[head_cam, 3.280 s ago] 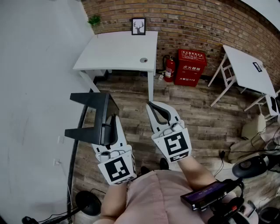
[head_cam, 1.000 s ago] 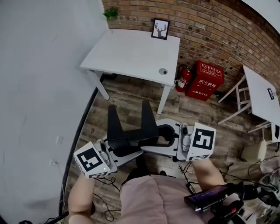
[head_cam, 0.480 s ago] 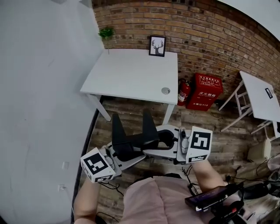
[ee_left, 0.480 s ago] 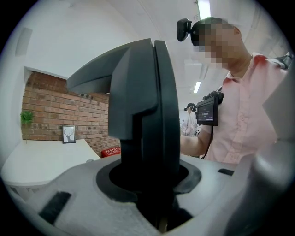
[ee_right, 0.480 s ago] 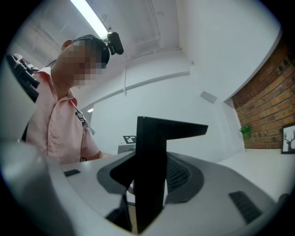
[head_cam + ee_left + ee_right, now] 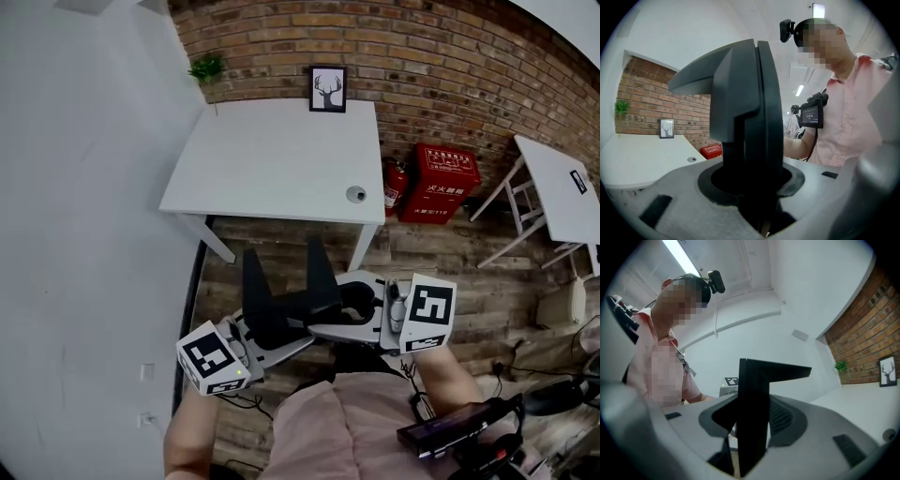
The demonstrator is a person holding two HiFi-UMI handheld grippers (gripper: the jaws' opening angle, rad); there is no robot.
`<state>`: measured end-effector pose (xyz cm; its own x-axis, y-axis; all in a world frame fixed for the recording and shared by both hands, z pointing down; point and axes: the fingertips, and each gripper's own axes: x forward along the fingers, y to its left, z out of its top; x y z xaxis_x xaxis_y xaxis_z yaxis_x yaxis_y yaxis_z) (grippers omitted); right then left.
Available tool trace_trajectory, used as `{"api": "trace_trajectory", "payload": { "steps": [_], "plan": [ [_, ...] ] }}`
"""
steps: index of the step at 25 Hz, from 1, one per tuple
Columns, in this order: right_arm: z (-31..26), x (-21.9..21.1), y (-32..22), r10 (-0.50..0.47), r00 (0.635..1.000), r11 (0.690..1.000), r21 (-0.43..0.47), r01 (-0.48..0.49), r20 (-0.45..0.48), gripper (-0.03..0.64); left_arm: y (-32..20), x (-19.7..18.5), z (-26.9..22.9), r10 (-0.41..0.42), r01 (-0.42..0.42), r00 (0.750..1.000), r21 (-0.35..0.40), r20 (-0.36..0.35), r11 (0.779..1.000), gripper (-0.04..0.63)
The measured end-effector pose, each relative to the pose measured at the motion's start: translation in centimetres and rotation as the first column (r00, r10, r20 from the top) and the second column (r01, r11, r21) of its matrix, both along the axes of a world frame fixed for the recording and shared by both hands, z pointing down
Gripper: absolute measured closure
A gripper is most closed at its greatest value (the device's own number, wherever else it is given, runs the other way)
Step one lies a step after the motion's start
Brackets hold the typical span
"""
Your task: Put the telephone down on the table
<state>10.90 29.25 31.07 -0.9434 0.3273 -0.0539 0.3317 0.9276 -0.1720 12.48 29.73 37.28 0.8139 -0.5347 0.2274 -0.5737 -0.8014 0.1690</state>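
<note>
The telephone (image 6: 286, 298) is a black angular body with two upright wings, held in the air between both grippers, in front of the white table (image 6: 272, 159) and lower than its top. My left gripper (image 6: 279, 334) comes in from the lower left and is shut on its near end. My right gripper (image 6: 330, 317) reaches in from the right and is shut on the other end. In the left gripper view the telephone (image 6: 750, 117) rises as a dark slab from the jaws of the left gripper (image 6: 759, 201). The right gripper view shows the telephone (image 6: 754, 404) as a thin black plate in the right gripper (image 6: 740, 441).
On the table are a framed deer picture (image 6: 328, 89) and a small plant (image 6: 206, 67) at the back, with a round grommet (image 6: 355, 194) near the front right corner. A red extinguisher box (image 6: 445, 173) stands against the brick wall. Another white table (image 6: 562, 197) is at the right, a grey wall at the left.
Earlier only the left gripper carried the telephone; now both grip it. Over the last second the two grippers and the telephone have moved together towards the white table.
</note>
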Motion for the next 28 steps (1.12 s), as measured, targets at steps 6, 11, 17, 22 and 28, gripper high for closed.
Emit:
{"api": "trace_trajectory", "payload": {
  "steps": [6, 11, 17, 22, 28],
  "plan": [
    [1.3, -2.2, -4.7, 0.008, 1.000, 0.999, -0.039, -0.008, -0.006, 0.445, -4.5, -2.2, 1.1, 0.008, -0.007, 1.000, -0.038, 0.006, 0.999, 0.426],
    [1.8, -5.0, -9.6, -0.013, 1.000, 0.998, -0.069, 0.012, -0.014, 0.445, -9.2, -5.0, 1.5, -0.010, 0.011, 1.000, -0.069, 0.008, 0.998, 0.426],
    [2.4, -7.7, -16.4, -0.018, 0.999, 0.994, -0.111, 0.015, -0.031, 0.445, -15.8, -7.7, 2.0, -0.014, 0.013, 1.000, -0.110, -0.005, 0.994, 0.426],
    [2.8, -9.0, -21.8, -0.010, 0.999, 0.992, -0.126, 0.005, -0.041, 0.445, -21.1, -8.9, 2.4, -0.008, 0.006, 1.000, -0.125, -0.017, 0.992, 0.426],
    [2.6, -9.5, -26.9, -0.009, 0.999, 0.993, -0.121, 0.004, -0.046, 0.445, -26.2, -9.3, 2.5, -0.006, 0.003, 1.000, -0.126, -0.020, 0.992, 0.426]
  ]
}}
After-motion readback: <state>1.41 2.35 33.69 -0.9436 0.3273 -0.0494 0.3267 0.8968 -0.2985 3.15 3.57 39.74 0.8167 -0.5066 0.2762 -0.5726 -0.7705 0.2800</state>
